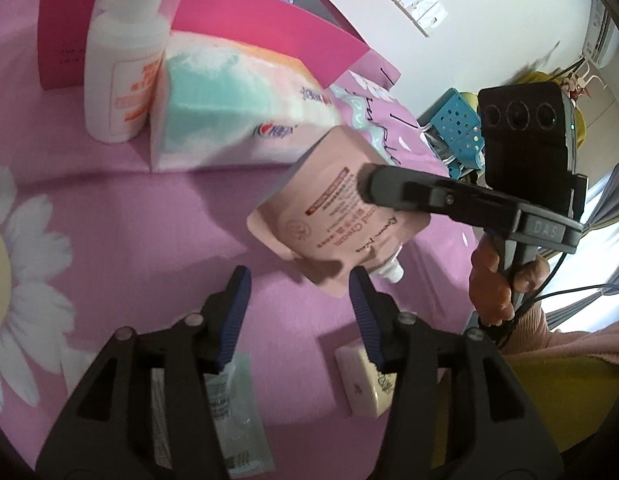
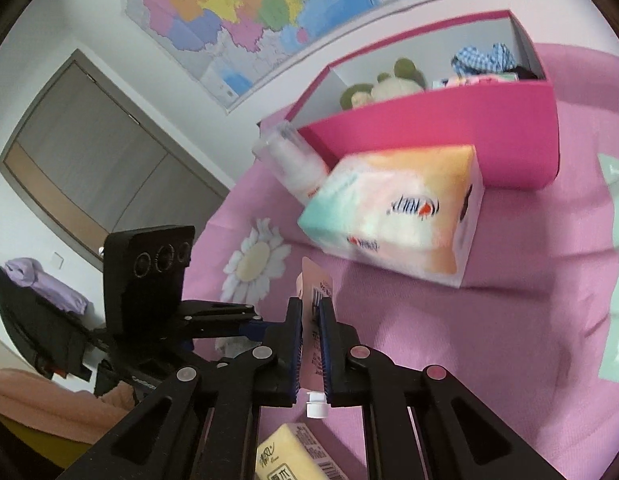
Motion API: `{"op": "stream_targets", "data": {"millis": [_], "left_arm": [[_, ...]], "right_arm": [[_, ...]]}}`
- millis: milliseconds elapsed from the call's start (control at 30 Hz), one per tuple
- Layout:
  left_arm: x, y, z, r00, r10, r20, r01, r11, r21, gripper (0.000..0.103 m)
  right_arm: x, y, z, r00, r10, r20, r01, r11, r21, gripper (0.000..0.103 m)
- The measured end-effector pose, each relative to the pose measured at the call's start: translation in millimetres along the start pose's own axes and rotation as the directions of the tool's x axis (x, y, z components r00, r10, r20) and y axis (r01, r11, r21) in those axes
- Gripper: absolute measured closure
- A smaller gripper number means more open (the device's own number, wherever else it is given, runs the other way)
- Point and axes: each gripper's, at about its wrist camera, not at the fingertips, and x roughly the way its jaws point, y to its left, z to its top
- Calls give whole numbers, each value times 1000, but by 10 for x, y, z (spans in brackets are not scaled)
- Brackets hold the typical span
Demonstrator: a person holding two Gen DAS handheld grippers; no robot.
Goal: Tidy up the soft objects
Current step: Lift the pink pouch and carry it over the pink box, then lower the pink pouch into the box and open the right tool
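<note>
My right gripper [image 2: 310, 312] is shut on a pale pink spouted pouch [image 1: 329, 216], holding it above the pink bedsheet; the pouch [image 2: 315, 292] shows edge-on between the pads, its white cap below. In the left wrist view the right gripper [image 1: 369, 184] reaches in from the right. My left gripper [image 1: 299, 284] is open and empty, just below the pouch. A soft tissue pack [image 1: 237, 112] lies in front of the pink box [image 1: 269, 24]; it also shows in the right wrist view [image 2: 393, 216]. The box [image 2: 449, 132] holds a plush toy [image 2: 385, 84] and checked cloth [image 2: 485, 56].
A white bottle [image 1: 121, 76] stands beside the tissue pack. A yellow soap bar [image 1: 365, 380] and a clear sachet [image 1: 233, 412] lie under my left gripper. A blue basket [image 1: 457, 124] sits beyond the bed edge. A wall map [image 2: 269, 0] hangs behind.
</note>
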Motion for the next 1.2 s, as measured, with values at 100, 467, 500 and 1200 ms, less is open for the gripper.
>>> {"op": "stream_targets", "data": {"millis": [100, 467, 500, 1200], "left_arm": [[19, -16, 74, 1000, -21, 5, 21, 1000, 2, 51], [-276, -347, 550, 992, -48, 119, 32, 991, 133, 51], [-302, -376, 628, 990, -41, 133, 22, 990, 143, 51], [-276, -89, 1793, 973, 128, 192, -136, 990, 29, 51]], "right_arm": [[-50, 32, 67, 1000, 11, 20, -11, 1000, -6, 96], [-348, 224, 485, 990, 20, 139, -8, 996, -92, 96], [-367, 238, 525, 988, 17, 151, -2, 995, -99, 96], [-152, -216, 1628, 968, -81, 238, 92, 995, -38, 97]]}}
